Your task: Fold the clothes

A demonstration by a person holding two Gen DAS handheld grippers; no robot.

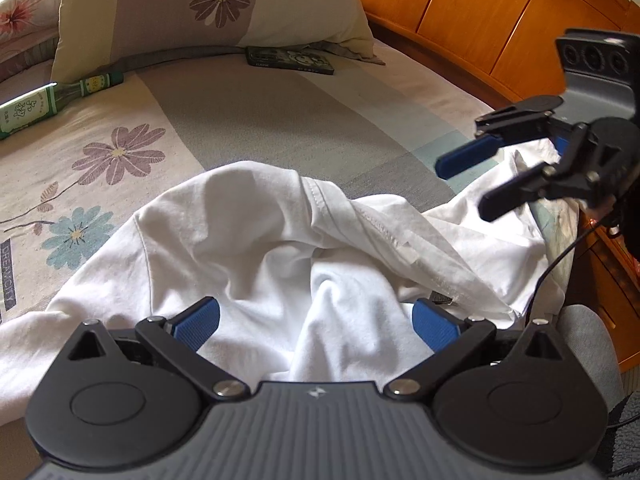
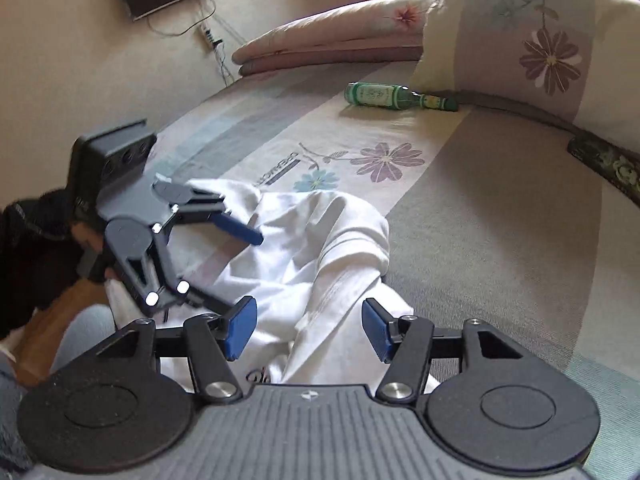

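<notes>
Two grippers, left [image 1: 316, 326] and right [image 2: 308, 332], hover with fingers spread wide and empty over a crumpled white cotton T-shirt [image 1: 256, 240] on the floral bedspread [image 1: 248, 120], left nearer.

**Hidden and cut-off parts on the bed**

The white garment [image 1: 280, 248] runs under the left gripper's [image 1: 316, 328] body at 6 o'clock, so its near edge is hidden. In the right wrist view a dark print [image 2: 260, 376] on the cloth is half covered and unreadable. The green bottle [image 1: 44, 104] is cut by the frame edge at 9 o'clock; its label is too small to read. The flat dark box [image 1: 290, 60] lies partly under the pillow [image 1: 200, 8].
</notes>
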